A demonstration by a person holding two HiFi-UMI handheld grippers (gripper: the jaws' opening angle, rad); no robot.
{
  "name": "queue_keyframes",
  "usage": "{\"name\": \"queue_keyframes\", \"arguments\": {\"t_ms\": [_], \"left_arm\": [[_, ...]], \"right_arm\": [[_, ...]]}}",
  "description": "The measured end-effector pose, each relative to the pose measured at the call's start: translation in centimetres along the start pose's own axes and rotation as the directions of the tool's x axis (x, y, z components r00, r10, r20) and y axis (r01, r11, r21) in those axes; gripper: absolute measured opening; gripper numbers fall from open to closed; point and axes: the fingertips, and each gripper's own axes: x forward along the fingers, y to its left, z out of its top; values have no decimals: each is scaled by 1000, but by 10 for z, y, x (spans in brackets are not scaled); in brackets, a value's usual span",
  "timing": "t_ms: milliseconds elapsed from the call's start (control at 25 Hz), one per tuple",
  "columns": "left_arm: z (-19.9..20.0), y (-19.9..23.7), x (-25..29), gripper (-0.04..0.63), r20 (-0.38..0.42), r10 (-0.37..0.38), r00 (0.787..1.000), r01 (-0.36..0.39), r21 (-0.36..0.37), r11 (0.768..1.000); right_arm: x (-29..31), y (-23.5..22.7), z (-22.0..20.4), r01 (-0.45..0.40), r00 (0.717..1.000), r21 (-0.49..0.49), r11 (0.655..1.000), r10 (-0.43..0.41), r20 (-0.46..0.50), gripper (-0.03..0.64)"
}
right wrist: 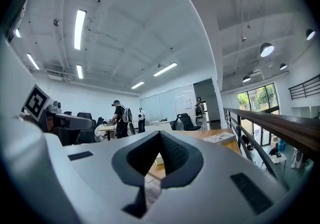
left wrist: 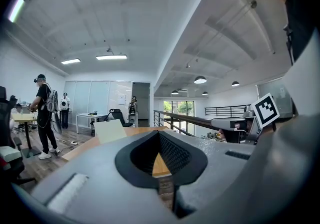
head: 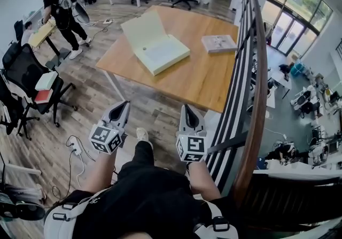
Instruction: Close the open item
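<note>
Closest to the lens, the wearer's dark shirt point(head: 144, 206) is filling the bottom of the head view, with the left gripper point(head: 126, 104) and right gripper point(head: 187, 107) being held out just past it over the wood floor point(head: 157, 117). Both sets of jaws are sitting fully together and are gripping nothing. The task's thing, a pale flat box point(head: 162, 53), is lying well ahead on the wooden table point(head: 203, 80), toward its left half, with its hinged lid point(head: 142, 30) standing open on the base's far-left side; neither gripper is touching it. Judgement: it is looking like light card or thin board, stiff enough to push but easy to dent, and the base is probably sliding readily on the smooth tabletop. I am expecting the best contact to be the lid's free top edge, nudged over toward the base with closed jaws while the other gripper is steadying the base's near rim; pinching the lid hard is risking a crease. The head view is giving the full layout: the box, a closed book point(head: 219, 43) to its right, the railing point(head: 255, 99) alongside, and a second person point(head: 60, 13) working at far left. The left gripper view is showing only the raised lid's face above the table edge. The right gripper view is catching a sliver of the box through the notch beneath its jaws, plus the book, but not the hinge.
</note>
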Motion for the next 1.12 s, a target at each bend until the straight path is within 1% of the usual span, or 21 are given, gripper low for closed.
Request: {"name": "queue_keyframes", "arguments": {"t_ms": [160,320,480,640,800,880,1000,1120], "left_arm": [[-6,17,20,0,-3,-16,1000,16,-30,999],[-5,33,33,0,12,-15,1000,15,-30,999],[-21,62,53,0,-5,-14,1000,14,-84,996],[-31,94,80,0,-6,-21,1000,20,-105,994],[-37,136,121,0,-16,-41,999,38,-125,991],[-31,159,143,0,-11,-54,998,52,-133,990],[-11,193,173,0,5,-82,997,82,-126,989],[0,229,198,0,20,-100,995,102,-125,987]], "right_arm": [[18,-2,-2,15,1000,0,1000,-15,-4,5],[38,-2,-7,11,999,-11,1000,-11,-32,5],[71,2,-11,6,999,-26,1000,-7,-49,5],[110,1,-22,13,997,-36,999,-16,-75,5],[164,-1,-28,28,994,-42,999,-32,-102,5],[196,-2,-22,29,994,-38,999,-32,-107,5],[240,-1,-6,31,994,-47,998,-35,-107,5],[273,-2,3,61,992,-59,996,-67,-110,5]]}}
